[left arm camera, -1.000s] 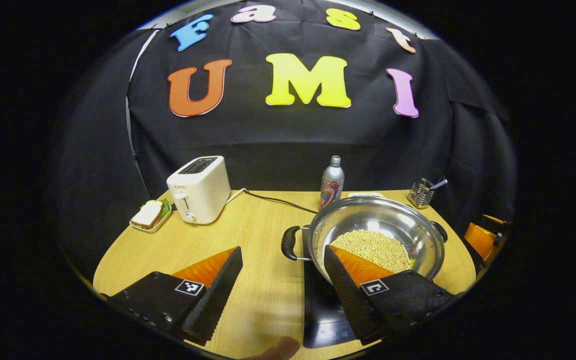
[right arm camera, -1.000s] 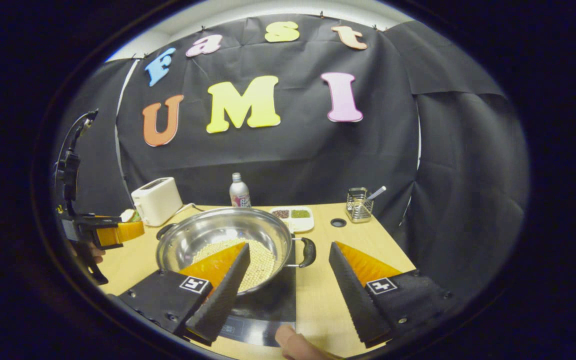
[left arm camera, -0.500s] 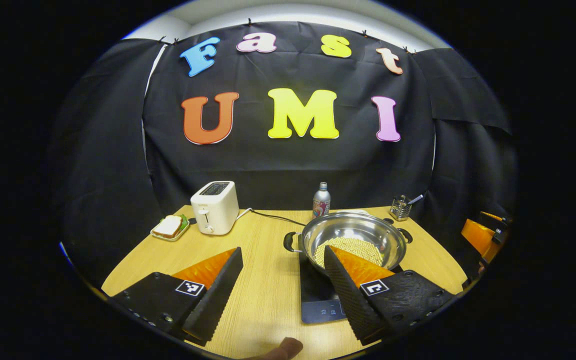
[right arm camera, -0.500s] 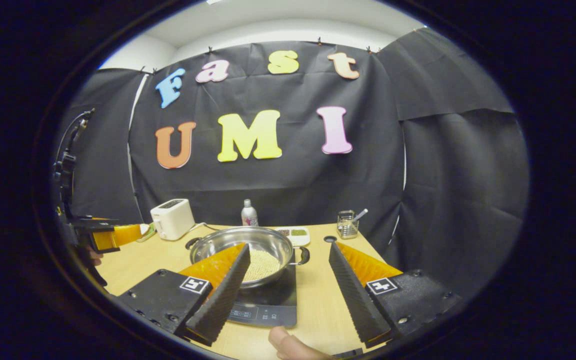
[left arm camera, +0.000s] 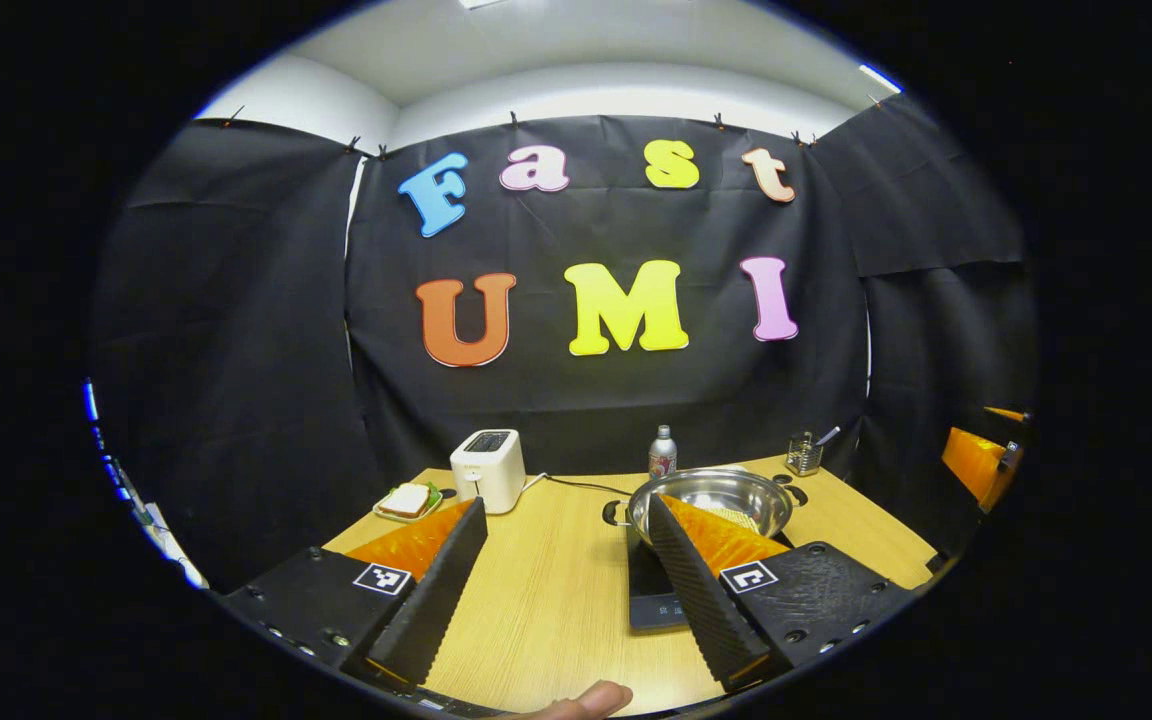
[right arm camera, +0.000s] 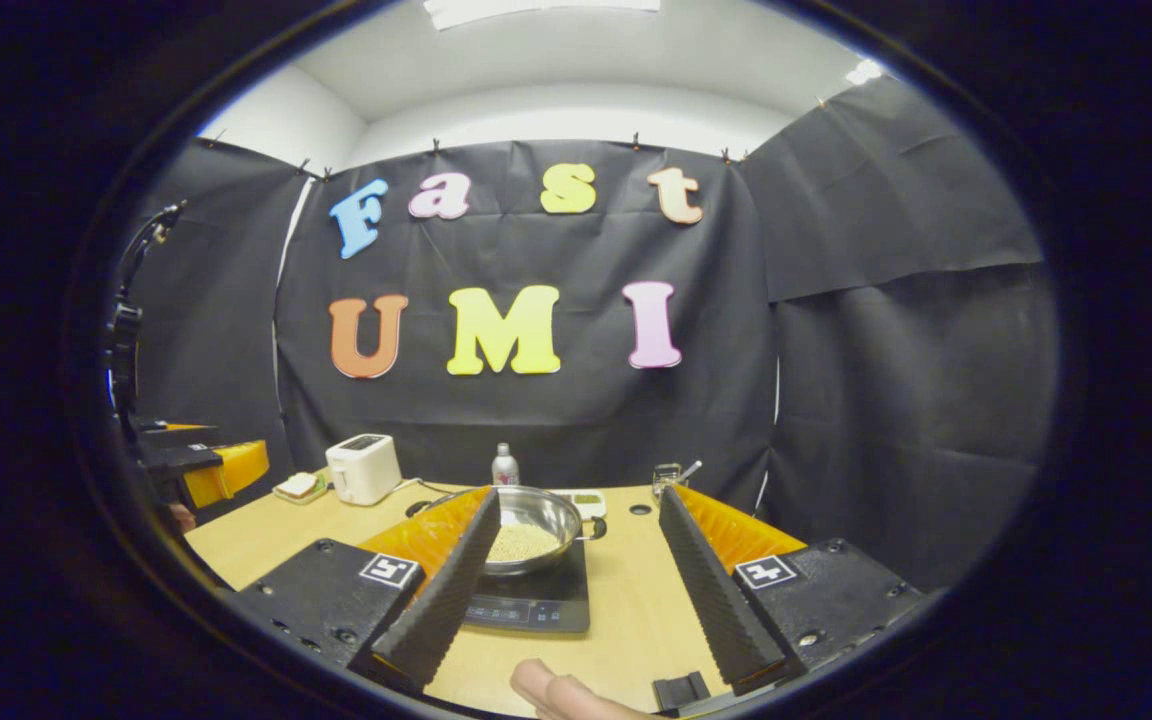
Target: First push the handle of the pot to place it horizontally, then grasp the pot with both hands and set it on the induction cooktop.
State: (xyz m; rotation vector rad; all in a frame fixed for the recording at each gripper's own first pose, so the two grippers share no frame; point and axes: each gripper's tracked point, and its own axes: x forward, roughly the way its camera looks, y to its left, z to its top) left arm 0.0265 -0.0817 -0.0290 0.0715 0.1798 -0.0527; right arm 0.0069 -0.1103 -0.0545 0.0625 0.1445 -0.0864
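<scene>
The pot (right arm camera: 534,522) sat on the induction cooktop (right arm camera: 533,600) on the table (right arm camera: 626,600), at 12 o'clock. The left claw (left arm camera: 568,530) and right claw (right arm camera: 576,525) were spread wide, pinching nothing.

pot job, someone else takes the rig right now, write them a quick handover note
Left gripper: open, holding nothing, back from the table.
Right gripper: open, holding nothing, also back.
Pot: sits on the induction cooktop, pale beans inside, handles out to its left and right.
Done: pot looks placed on the cooktop.
Left: nothing obvious; just check the pot sits squarely.
</scene>
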